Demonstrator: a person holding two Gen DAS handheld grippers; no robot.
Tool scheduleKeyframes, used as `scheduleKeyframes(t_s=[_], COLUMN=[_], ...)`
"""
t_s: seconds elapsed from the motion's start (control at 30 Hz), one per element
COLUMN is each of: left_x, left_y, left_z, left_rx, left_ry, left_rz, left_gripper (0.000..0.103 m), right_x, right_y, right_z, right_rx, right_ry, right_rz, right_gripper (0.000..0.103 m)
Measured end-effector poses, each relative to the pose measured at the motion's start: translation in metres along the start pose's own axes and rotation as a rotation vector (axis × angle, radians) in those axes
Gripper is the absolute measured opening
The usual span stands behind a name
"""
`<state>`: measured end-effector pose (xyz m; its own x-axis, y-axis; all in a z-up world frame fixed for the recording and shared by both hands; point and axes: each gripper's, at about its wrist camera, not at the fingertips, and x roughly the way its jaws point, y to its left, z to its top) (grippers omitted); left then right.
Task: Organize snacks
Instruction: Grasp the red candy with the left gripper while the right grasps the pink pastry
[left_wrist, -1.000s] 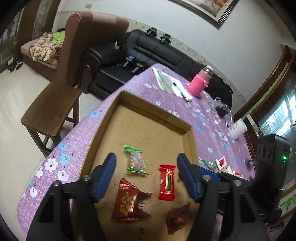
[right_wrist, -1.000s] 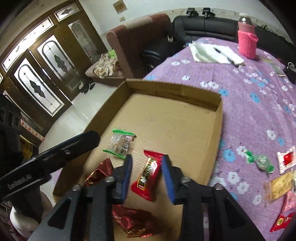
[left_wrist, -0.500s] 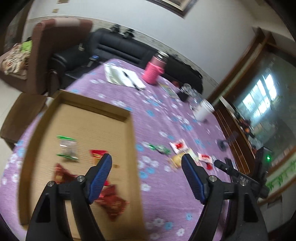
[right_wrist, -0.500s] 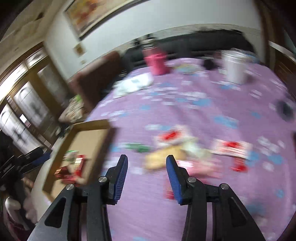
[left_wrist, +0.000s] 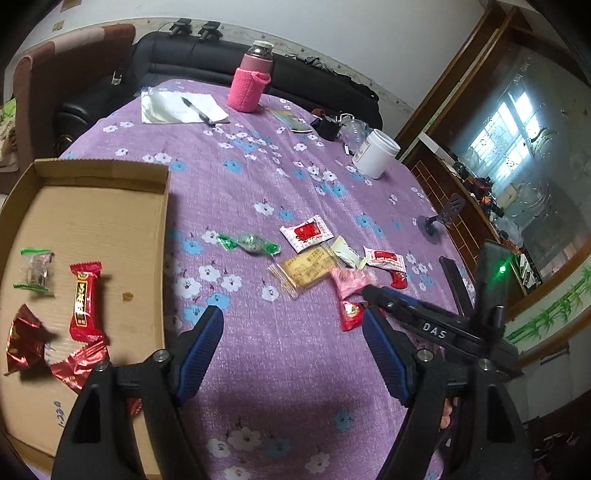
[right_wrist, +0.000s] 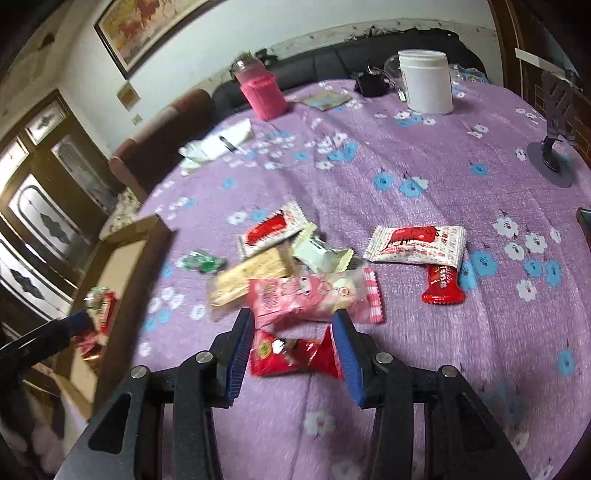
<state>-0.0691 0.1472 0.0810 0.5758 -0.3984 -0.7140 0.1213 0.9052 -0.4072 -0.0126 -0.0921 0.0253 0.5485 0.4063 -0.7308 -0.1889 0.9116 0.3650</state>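
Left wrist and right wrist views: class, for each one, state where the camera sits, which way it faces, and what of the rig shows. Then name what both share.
Left wrist: sits behind the open left gripper, facing across the purple table, cardboard box at left; the right gripper intrudes.
Right wrist: sits behind the open right gripper, facing the loose snacks, straddling a red packet.
Shared: pink bottle, white jar, pink packet.

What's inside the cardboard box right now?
In the cardboard box, the left wrist view shows a clear green-edged candy, a red bar and two crinkled red foil packs. The left hand-held gripper hides the near corner.
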Motion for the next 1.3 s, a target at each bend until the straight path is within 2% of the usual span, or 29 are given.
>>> scheduleKeyframes(t_s=[0.1, 0.27, 0.33, 0.43, 0.53, 0.57, 0.63, 0.77, 0.93, 1.0, 1.07, 1.13, 1.23, 1.3], left_x=[-0.001, 0.000, 0.002, 0.010, 0.021, 0.024, 0.029, 0.031, 0.033, 0.038, 0.042, 0.046, 0.060, 0.070], left_y=[0.006, 0.010, 0.005, -0.009, -0.023, -0.027, -0.035, -0.045, -0.042, -0.042, -0.046, -0.052, -0.055, -0.054], left_z=[-0.003, -0.009, -0.013, -0.022, -0.031, -0.034, -0.040, -0.050, -0.051, -0.052, -0.052, -0.052, -0.050, -0.050], left_rx=[-0.018, -0.023, 0.006, 0.092, 0.164, 0.179, 0.216, 0.293, 0.323, 0.324, 0.343, 0.382, 0.418, 0.423], left_ry=[0.001, 0.012, 0.019, 0.045, 0.074, 0.082, 0.096, 0.107, 0.117, 0.123, 0.123, 0.119, 0.134, 0.150], left_rz=[-0.001, -0.015, -0.026, -0.040, -0.042, -0.046, -0.052, -0.019, -0.021, -0.012, -0.002, 0.000, 0.017, 0.027], left_gripper=[0.077, 0.077, 0.077, 0.077, 0.077, 0.077, 0.077, 0.077, 0.077, 0.077, 0.077, 0.077, 0.077, 0.069], right_x=[0.009, 0.002, -0.010, -0.021, -0.023, -0.020, -0.007, 0.026, 0.025, 0.016, -0.006, -0.023, -0.048, -0.052], right_y=[-0.002, 0.012, 0.009, -0.002, -0.002, -0.001, 0.002, 0.000, -0.002, -0.003, -0.009, -0.015, -0.025, -0.028], right_z=[-0.005, -0.023, -0.018, -0.004, 0.013, 0.019, 0.028, 0.034, 0.011, 0.004, 0.000, -0.003, -0.018, -0.032], right_rx=[0.031, 0.053, 0.038, 0.028, -0.033, -0.050, -0.072, -0.072, -0.019, -0.038, -0.030, 0.001, 0.081, 0.136], right_ry=[0.063, 0.165, 0.115, 0.028, -0.050, -0.057, -0.036, 0.074, 0.240, 0.227, 0.154, 0.106, 0.082, 0.111], right_rz=[0.087, 0.422, 0.390, 0.182, 0.046, 0.029, 0.042, 0.086, 0.254, 0.210, 0.123, 0.101, 0.143, 0.194], right_gripper=[0.047, 0.048, 0.048, 0.049, 0.049, 0.049, 0.054, 0.055, 0.055, 0.055, 0.055, 0.055, 0.055, 0.056])
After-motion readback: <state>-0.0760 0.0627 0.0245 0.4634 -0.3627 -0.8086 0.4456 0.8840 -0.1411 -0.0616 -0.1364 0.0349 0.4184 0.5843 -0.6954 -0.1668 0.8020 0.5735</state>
